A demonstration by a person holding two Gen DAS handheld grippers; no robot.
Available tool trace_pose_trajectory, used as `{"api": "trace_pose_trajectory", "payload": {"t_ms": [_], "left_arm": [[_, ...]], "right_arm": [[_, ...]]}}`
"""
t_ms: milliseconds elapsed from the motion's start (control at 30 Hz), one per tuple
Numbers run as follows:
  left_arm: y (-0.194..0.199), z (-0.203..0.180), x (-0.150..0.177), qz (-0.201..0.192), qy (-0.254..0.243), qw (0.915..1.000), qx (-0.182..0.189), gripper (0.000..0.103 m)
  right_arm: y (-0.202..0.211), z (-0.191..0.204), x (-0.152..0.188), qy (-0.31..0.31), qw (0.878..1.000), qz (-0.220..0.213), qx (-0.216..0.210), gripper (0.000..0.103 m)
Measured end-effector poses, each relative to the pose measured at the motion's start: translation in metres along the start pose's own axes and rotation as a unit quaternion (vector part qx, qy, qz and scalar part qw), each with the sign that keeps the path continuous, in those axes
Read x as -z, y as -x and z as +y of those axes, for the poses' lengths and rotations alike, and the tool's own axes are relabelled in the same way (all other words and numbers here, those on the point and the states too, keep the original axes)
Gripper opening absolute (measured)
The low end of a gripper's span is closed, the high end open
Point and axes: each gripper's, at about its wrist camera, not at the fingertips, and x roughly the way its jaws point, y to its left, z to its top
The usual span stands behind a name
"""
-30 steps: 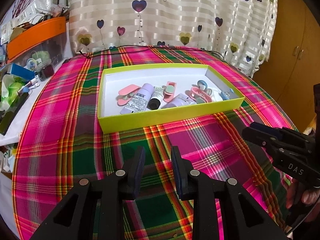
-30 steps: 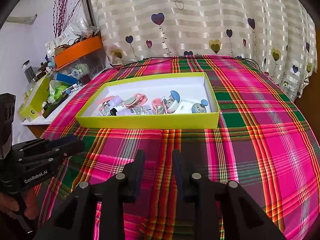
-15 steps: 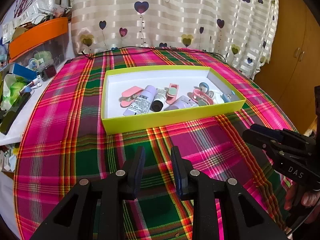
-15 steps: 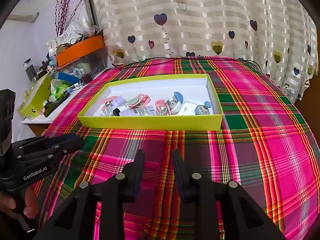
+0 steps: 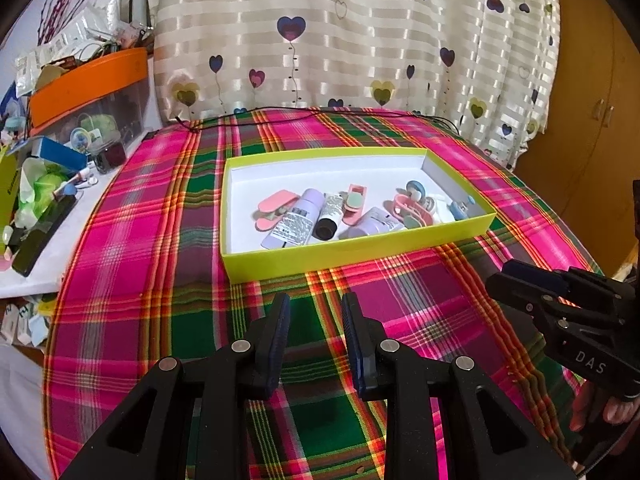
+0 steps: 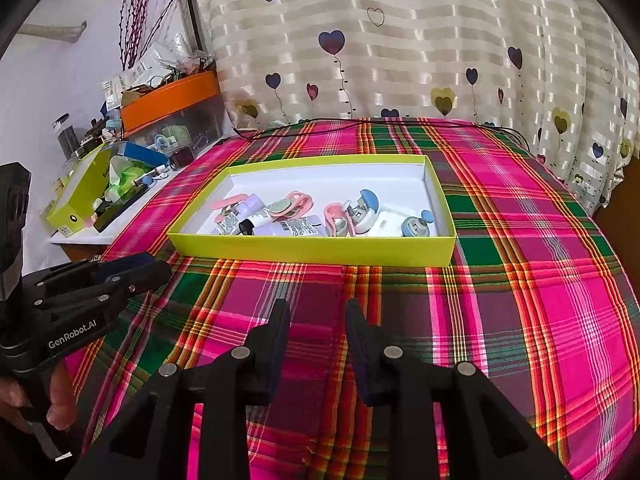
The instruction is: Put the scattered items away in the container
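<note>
Your left gripper hangs over the plaid cloth, a bit in front of the box. Its jaws stand partly apart, with only cloth showing between them. Your right gripper hangs over the cloth too, in front of the box, and its jaws stand apart the same way with nothing in them. You can see your right gripper off to the side in the left view, with your fingers under it.

The yellow-green box sits in the middle of the cloth. Inside it, near the front wall, lie two purple tubes, a small tube with a black cap, pink clips and little blue and white bits. They lie close together, some touching.

A heart curtain hangs behind the cloth. A side table with an orange bin stands well off to the left.
</note>
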Motion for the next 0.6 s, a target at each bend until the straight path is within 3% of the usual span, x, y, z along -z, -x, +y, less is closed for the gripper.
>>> {"api": "trace_pose_trajectory", "payload": {"t_ms": [600], "left_arm": [[-0.0023,-0.0042,0.001,0.004,-0.009,0.9997,-0.02,0.028]], "right_arm": [[-0.0034,-0.0011,0.0037,-0.002,1.0,0.006,-0.003,0.028]]}}
